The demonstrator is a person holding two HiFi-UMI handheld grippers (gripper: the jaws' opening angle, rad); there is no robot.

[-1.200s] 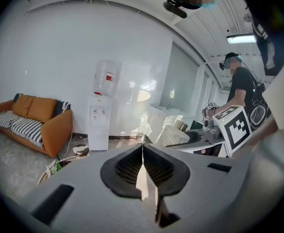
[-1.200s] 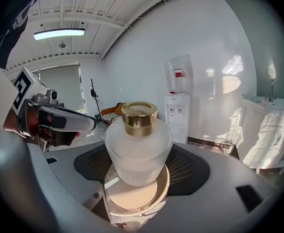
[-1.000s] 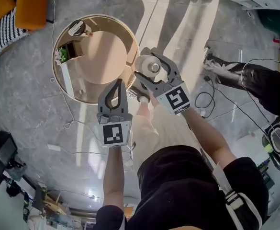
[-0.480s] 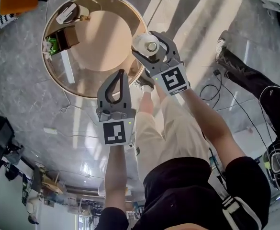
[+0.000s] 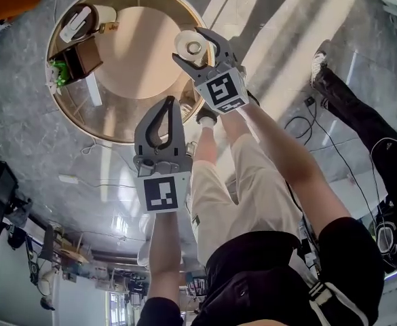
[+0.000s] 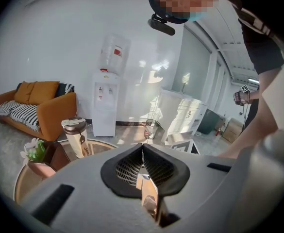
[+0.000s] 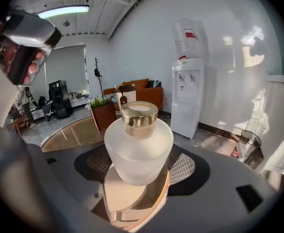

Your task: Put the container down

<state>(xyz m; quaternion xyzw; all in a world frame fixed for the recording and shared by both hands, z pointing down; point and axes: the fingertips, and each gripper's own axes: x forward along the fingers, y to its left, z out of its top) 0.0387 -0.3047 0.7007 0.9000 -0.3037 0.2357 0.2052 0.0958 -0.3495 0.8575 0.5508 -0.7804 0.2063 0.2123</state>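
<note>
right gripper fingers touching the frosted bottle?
Touching. Right gripper view: frosted bottle sits clamped between the right gripper fingers, pads against both sides.

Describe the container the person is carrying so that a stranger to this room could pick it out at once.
Find the round wooden table; the right claw hangs at its rim. Clamped in it is a squat frosted-white bottle with a gold collar, unlike the tall brown-lidded tumbler and the planter standing on the table.

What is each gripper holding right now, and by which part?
Right gripper grips the frosted white glass bottle with a gold cap by its rounded body, below the cap. Left gripper: shut, empty.
</note>
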